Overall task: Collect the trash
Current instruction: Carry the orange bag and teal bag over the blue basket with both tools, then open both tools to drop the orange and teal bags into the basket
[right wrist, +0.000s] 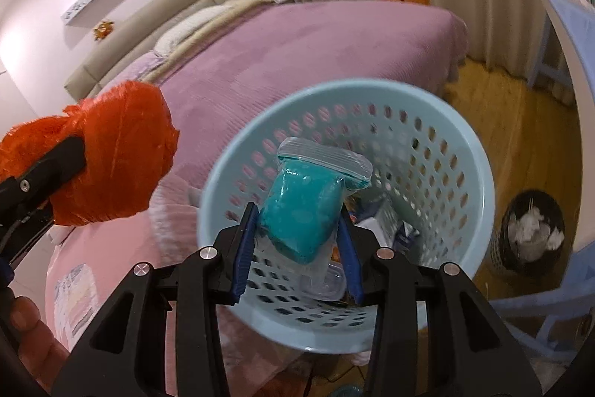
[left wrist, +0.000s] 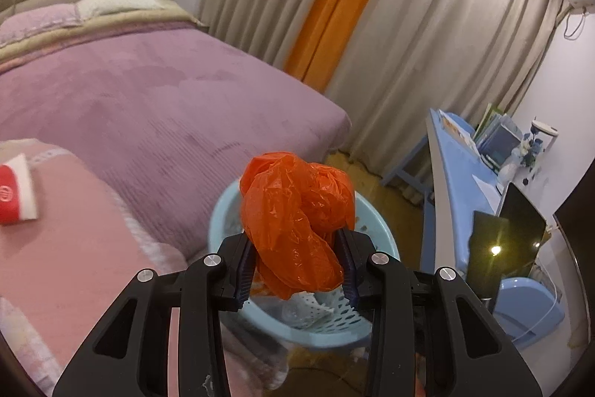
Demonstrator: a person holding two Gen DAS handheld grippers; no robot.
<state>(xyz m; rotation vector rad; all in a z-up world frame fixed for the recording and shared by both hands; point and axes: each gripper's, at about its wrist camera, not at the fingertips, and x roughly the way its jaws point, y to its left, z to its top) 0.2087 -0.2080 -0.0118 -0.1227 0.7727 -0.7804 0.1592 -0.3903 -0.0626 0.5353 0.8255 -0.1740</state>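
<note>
My left gripper [left wrist: 297,266] is shut on a crumpled orange plastic bag [left wrist: 297,214] and holds it above the near rim of a light-blue perforated basket [left wrist: 223,211]. In the right wrist view that bag [right wrist: 115,155] and the left gripper's finger [right wrist: 55,162] show at the left, beside the basket. My right gripper [right wrist: 297,240] is shut on a clear zip bag with a teal block inside [right wrist: 305,207], held over the basket's opening [right wrist: 465,173]. Several pieces of trash lie in the basket's bottom.
A bed with a purple cover [left wrist: 148,92] and a pink blanket [left wrist: 74,248] lies to the left. A red-and-white pack [left wrist: 15,192] lies on the blanket. A blue desk [left wrist: 457,173] stands right. A black bin with white paper [right wrist: 531,229] stands on the wooden floor.
</note>
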